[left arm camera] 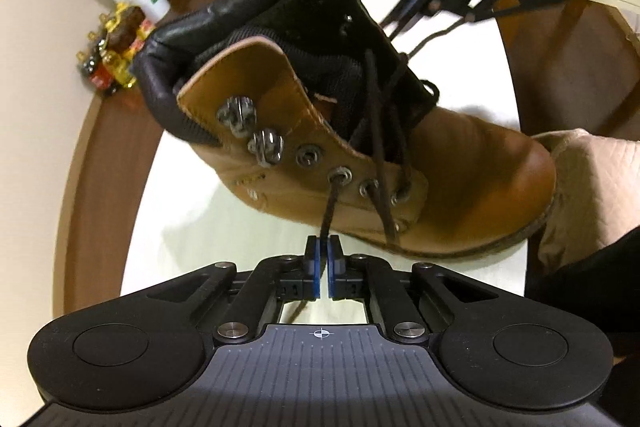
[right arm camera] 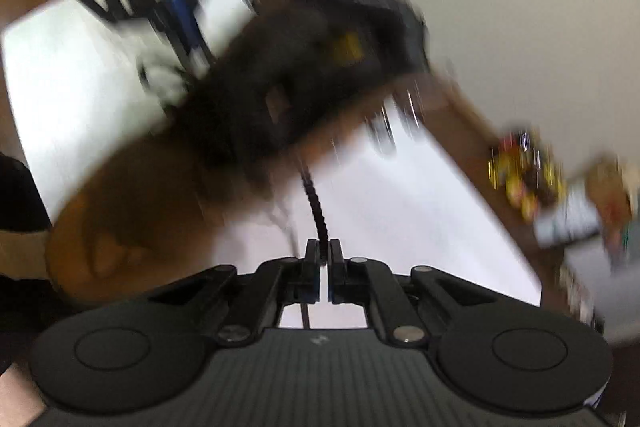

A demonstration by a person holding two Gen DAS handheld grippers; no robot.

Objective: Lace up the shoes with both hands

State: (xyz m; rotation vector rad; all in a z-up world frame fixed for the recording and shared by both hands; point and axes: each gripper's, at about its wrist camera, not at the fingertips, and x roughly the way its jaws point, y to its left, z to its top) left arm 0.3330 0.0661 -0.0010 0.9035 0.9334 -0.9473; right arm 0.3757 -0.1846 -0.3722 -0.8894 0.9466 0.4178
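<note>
Nearest the left wrist camera, the left gripper (left arm camera: 323,247) has its jaws pressed together on a dark lace (left arm camera: 330,205), which runs in a straight line up to an eyelet (left arm camera: 339,175) on the near flap of the tan boot (left arm camera: 460,163). The right gripper (right arm camera: 323,247) likewise pinches a strand of the same lace between closed jaws; its view is badly smeared, so where that strand enters the boot cannot be told.

The lace is thin, soft cord: it carries pull but no push, so it probably has to be held close to the free end to steer it, and kept taut so it does not slacken in the lower eyelets. Its woven surface should give the blue pads some grip, though a narrow strand can slip sideways out of a flat pinch.

The boot stands on the white bench (left arm camera: 192,195), toe towards the right of the left view, leaning in frame. It looks heavy and stiff at the toe and sole, soft at the padded black collar (left arm camera: 168,67). Lace crosses through the lower eyelets; the upper eyelet and two metal hooks (left arm camera: 250,129) carry none. Pulling on both strands could drag or tip the boot.
</note>
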